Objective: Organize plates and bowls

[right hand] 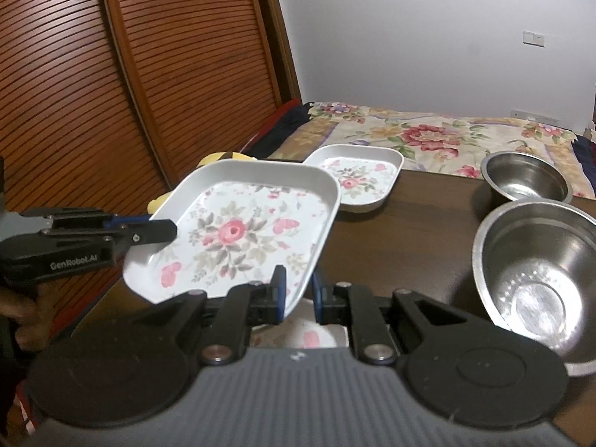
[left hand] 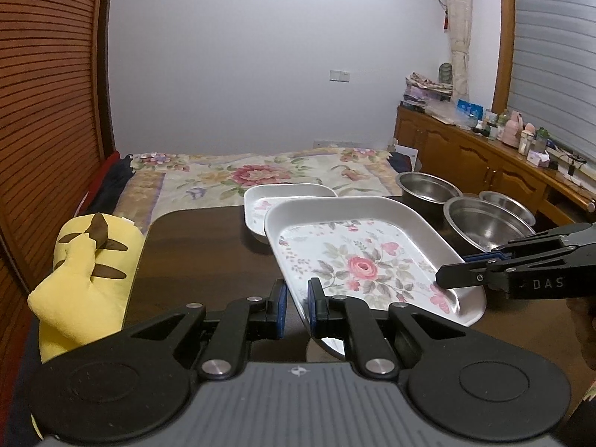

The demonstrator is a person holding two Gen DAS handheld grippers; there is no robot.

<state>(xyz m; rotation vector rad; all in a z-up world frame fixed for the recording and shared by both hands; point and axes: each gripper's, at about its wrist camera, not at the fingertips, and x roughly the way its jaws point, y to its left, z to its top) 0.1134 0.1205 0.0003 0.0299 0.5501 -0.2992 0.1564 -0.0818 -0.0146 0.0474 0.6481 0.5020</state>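
Both claws [left hand: 297, 307] [right hand: 299, 298] clamped on floral tray [left hand: 357, 257] rim — "GenRobot.AI", "DAS" lettering.

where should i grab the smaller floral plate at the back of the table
Pinch the raised rim of the smaller floral plate at its near edge, coming from the front: it lies flat on the table, with its low upturned wall facing the grippers and nothing in between.

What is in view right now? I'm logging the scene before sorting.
Held plate: one, white floral, lifted over table.
Far plate: one, white floral, resting on table.
Bowls: three, steel, table's right side.
Table: one, dark brown.
Plush toy: one, yellow, left of table.
Bed: one, floral cover, behind table.
Cabinet: one, wooden, cluttered, right wall.
Left gripper: black, clamps held plate's rim.
Right gripper: black, clamps opposite rim.
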